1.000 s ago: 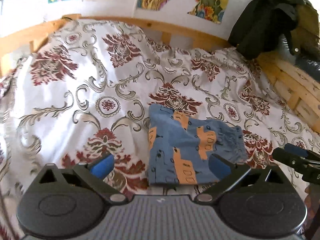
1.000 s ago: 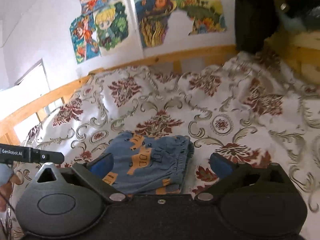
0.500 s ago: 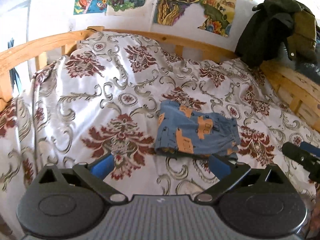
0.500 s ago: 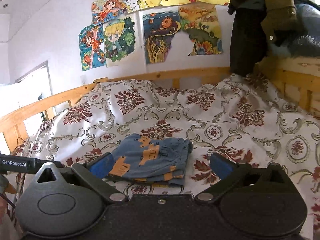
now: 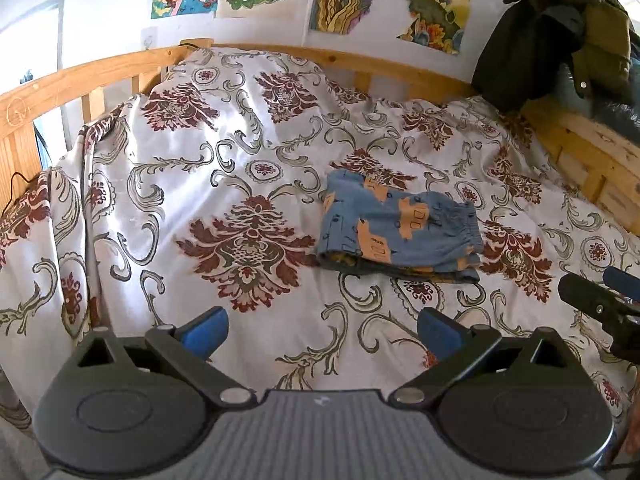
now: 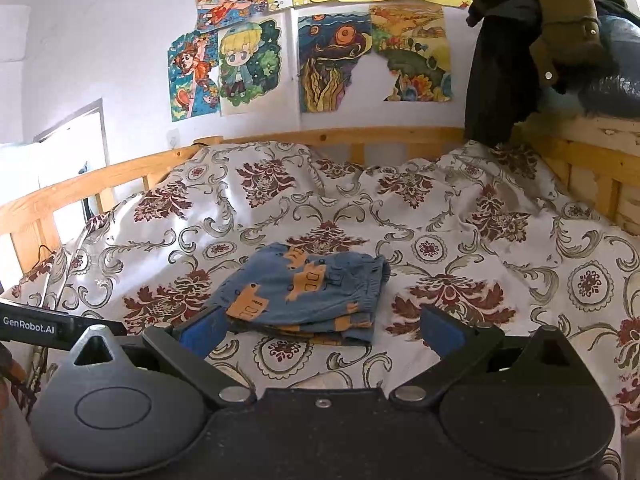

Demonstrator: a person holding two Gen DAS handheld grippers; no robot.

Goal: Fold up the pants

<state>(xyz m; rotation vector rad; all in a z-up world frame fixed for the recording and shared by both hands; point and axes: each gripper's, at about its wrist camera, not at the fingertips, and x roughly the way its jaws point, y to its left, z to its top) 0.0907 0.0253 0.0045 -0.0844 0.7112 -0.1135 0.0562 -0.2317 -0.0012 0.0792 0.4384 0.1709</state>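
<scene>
Floral bedspread [image 5: 248,152] bears folded pants [image 5: 396,228]; jacket [image 5: 552,32] hangs beyond.

Pants [image 5: 396,228] [image 6: 304,292]: small pair, blue fabric with orange block print and fine dark outline marks. Condition: folded into compact, roughly rectangular stack, several layers visible at near edge. Gathered elastic waistband at right end; left end squared off. Lying flat on floral bedspread [image 5: 240,184] [image 6: 460,248], about mid-bed, well apart from wooden rails. Top surface mostly smooth, slight puckering near waistband. Lower layers protrude slightly along near edge.
</scene>
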